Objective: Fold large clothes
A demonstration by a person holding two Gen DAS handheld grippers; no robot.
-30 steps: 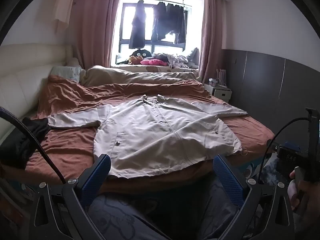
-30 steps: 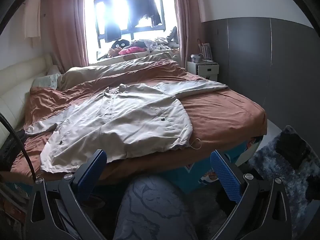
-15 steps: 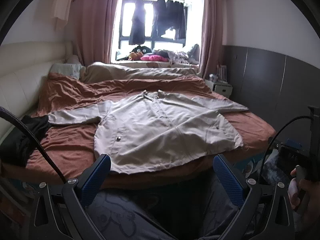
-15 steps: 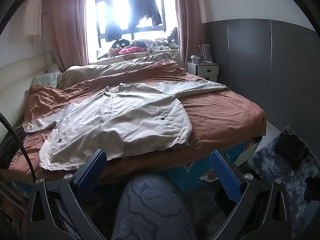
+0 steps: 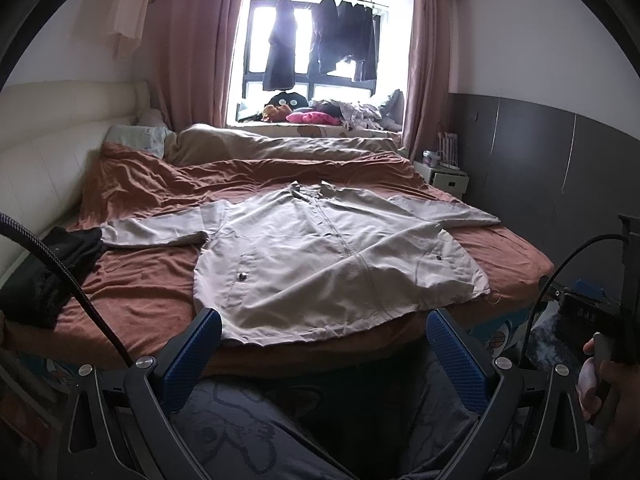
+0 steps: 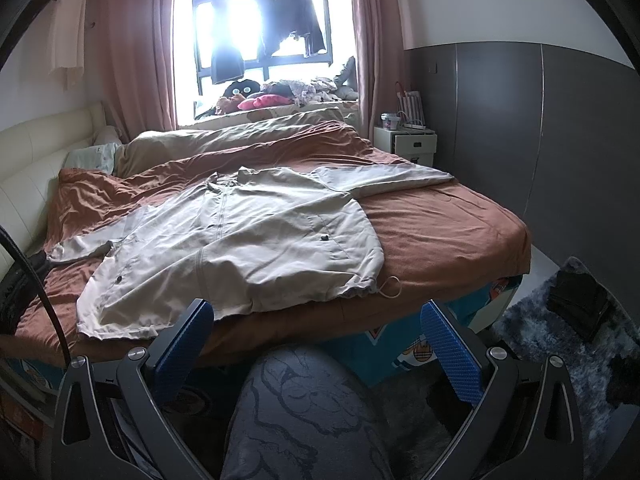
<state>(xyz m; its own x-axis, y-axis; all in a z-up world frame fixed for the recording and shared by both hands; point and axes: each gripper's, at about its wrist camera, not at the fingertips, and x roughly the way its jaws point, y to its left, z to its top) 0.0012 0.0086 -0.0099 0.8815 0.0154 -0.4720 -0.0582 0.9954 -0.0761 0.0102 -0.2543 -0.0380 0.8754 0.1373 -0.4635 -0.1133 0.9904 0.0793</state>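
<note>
my left gripper (image 5: 322, 346) and right gripper (image 6: 316, 336) both hang wide and empty over my knees, short of the bed (image 6: 448, 236) edge, where the jacket (image 5: 320, 264) lies flat with sleeves spread, its left cuff meeting dark clothes (image 5: 52, 264).

Beige jacket (image 5: 320, 264); rust-brown bedsheet (image 5: 152, 280); pink curtains (image 5: 192, 48).

A beige zip-front jacket (image 5: 320, 256) is being shown spread flat on the rust-brown bedsheet (image 5: 136, 280), a crumpled black garment (image 5: 48, 268) lying left of it, a white nightstand (image 5: 444, 178) standing right of the bed.
</note>
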